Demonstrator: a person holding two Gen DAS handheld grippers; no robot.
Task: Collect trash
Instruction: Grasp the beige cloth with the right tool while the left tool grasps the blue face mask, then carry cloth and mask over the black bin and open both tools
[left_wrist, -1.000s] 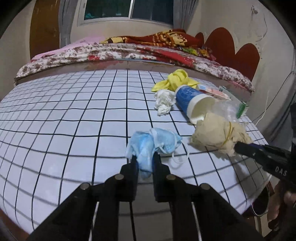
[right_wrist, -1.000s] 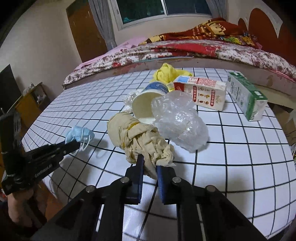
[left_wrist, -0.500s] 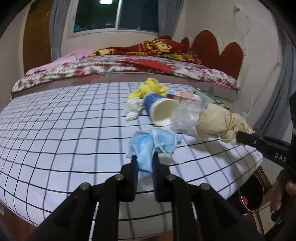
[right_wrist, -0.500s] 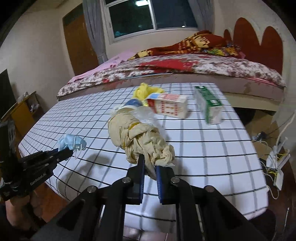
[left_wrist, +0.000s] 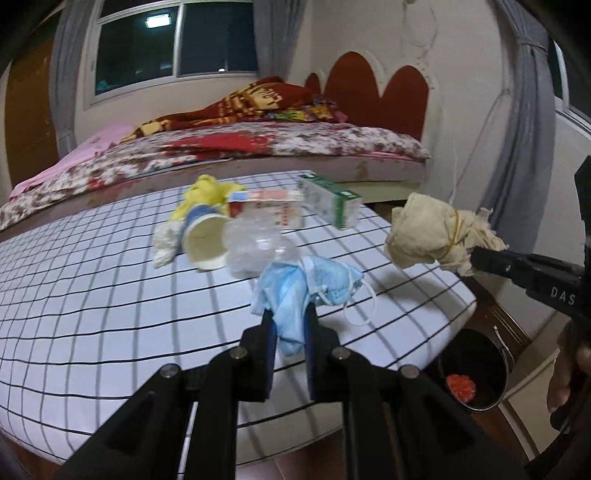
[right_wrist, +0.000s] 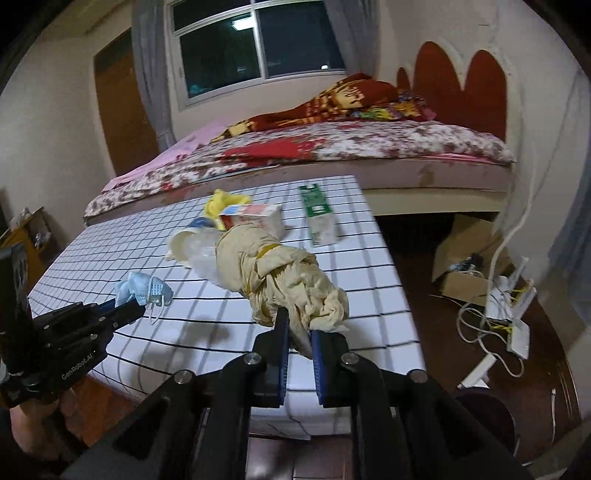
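The left gripper (left_wrist: 289, 325) is clamped on a crumpled blue face mask (left_wrist: 306, 291), which hangs in the air above the near part of the table (left_wrist: 92, 295), its white ear loop dangling to the right. From the right wrist view the same mask shows at the tip of the left gripper, off to the left, clear of the checked tablecloth.

The right gripper (right_wrist: 297, 332) is closed tight on the twisted end of a beige paper bundle (right_wrist: 280, 273) tied with a yellow rubber band; the bundle sticks up and forward from the jaws, lifted off the table. In the left wrist view that bundle floats past the table's right edge, above a dark round bin (left_wrist: 476, 373) on the floor with something red inside.

Left on the table, grouped near its far side: a paper cup (left_wrist: 205, 240) lying on its side with its mouth toward the camera, a crumpled clear plastic bag (left_wrist: 258, 247) just beside it, a wad of white tissue (left_wrist: 164, 243) to the cup's left, a yellow cloth (left_wrist: 207, 192) behind, a red and white carton (left_wrist: 269, 205) and a green and white carton (left_wrist: 328, 199) lying flat further right.

Behind the table stands a bed (right_wrist: 369, 147) with a flowered cover
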